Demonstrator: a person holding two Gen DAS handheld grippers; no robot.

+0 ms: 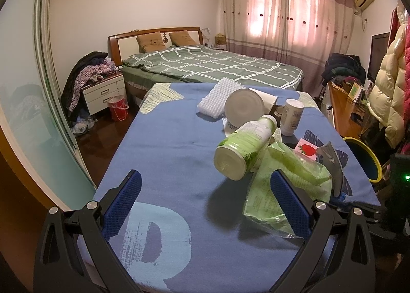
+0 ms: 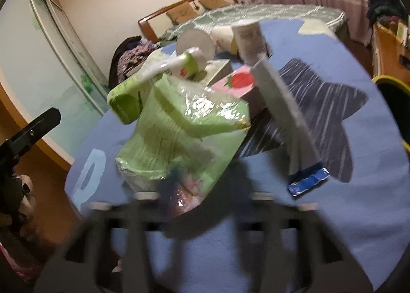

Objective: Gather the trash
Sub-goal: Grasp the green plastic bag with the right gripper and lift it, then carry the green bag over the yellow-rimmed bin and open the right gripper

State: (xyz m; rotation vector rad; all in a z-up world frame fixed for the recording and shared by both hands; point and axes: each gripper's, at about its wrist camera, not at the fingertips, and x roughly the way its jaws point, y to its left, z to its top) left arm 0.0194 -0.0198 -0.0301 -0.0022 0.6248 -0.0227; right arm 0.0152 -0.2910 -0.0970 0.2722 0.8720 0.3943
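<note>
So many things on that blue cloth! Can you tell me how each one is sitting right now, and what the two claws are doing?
Green bottle: lying on its side, capped.
White bottle: upright.
Paper cup: tipped over.
Green plastic wrapper: crumpled, pinched at its near end.
Pink strawberry carton: lying flat.
Left gripper: open, empty.
Right gripper: shut on the wrapper.

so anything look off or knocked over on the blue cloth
Yes. The green-labelled bottle lies tipped on its side, propped on the crinkled green plastic wrapper. Behind it a white cup lies on its side too. Nothing looks spilled.
</note>
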